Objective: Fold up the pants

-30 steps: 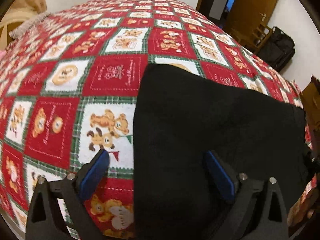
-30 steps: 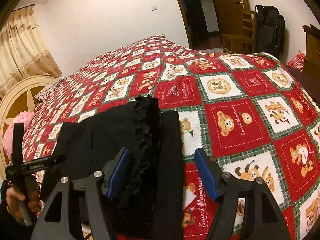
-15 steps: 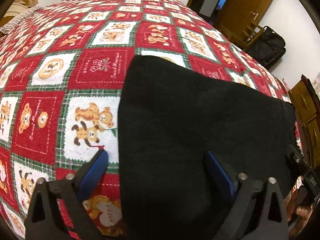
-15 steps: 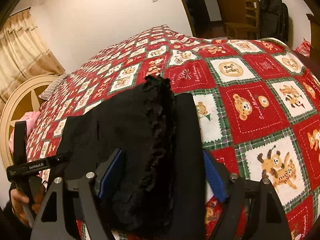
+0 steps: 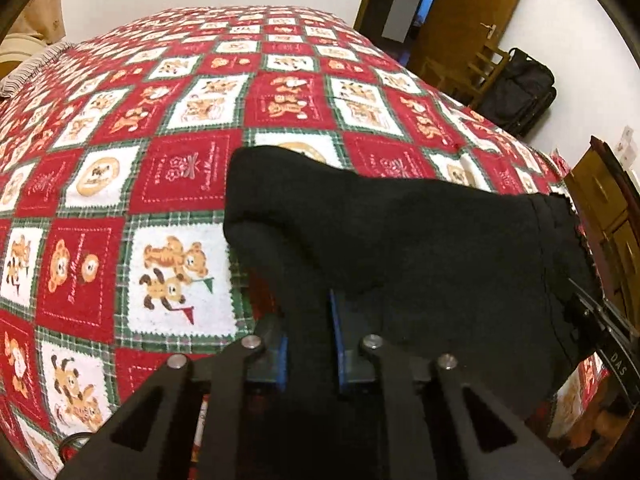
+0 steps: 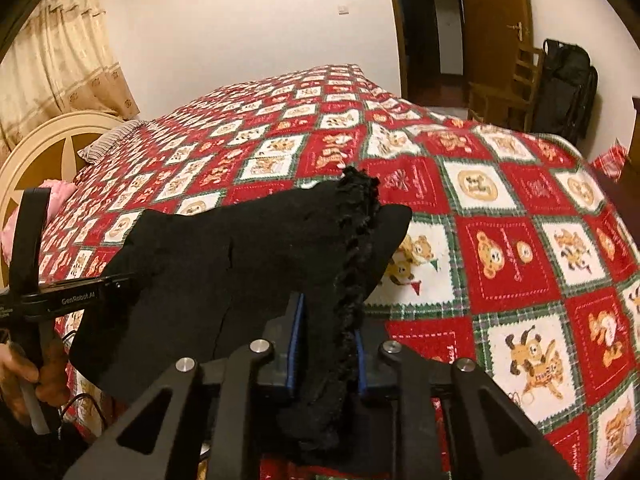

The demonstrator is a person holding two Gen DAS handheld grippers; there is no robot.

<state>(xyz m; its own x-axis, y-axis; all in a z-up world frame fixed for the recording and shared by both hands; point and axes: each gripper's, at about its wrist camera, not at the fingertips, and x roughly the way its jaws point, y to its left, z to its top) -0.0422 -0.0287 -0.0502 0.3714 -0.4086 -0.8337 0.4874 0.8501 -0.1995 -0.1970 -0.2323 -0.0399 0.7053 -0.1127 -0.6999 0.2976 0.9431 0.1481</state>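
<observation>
Change, left: half a second before, my left gripper (image 5: 308, 344) stood wide with its blue pads either side of the cloth; now the pads had come together on a fold of the black pants (image 5: 400, 248)
Change, right: my right gripper (image 6: 326, 354) had likewise gone from spread to pinching, its pads pressed on the ruffled edge (image 6: 356, 248) of the pants
Change, cloth: the pants had risen off the quilt (image 5: 180, 168) at the near side, and the far corner now peaked where it had lain flat
Left gripper pose: low over the near edge of the bed, pointing across it, both fingers (image 5: 334, 332) closed on cloth bunched between them
Left hand: seen from the right wrist at far left, gripping the handle of the other tool (image 6: 44, 300), which met the left edge of the pants
Pants position: stretched between the two grippers near my side of the bed, partly lifted, the far part resting on the red, white and green bear quilt
Right gripper pose: aimed up the bed toward the cream headboard (image 6: 44, 148), ruffled trim running down between its pads
Right tool from the left wrist: only a black sliver (image 5: 608, 332) at the right edge, touching the pants' frilled hem
Room, right side: wooden door (image 6: 496, 20), wooden chair (image 6: 508, 88) and black bag (image 6: 568, 84) by the wall, well apart from the pants
</observation>
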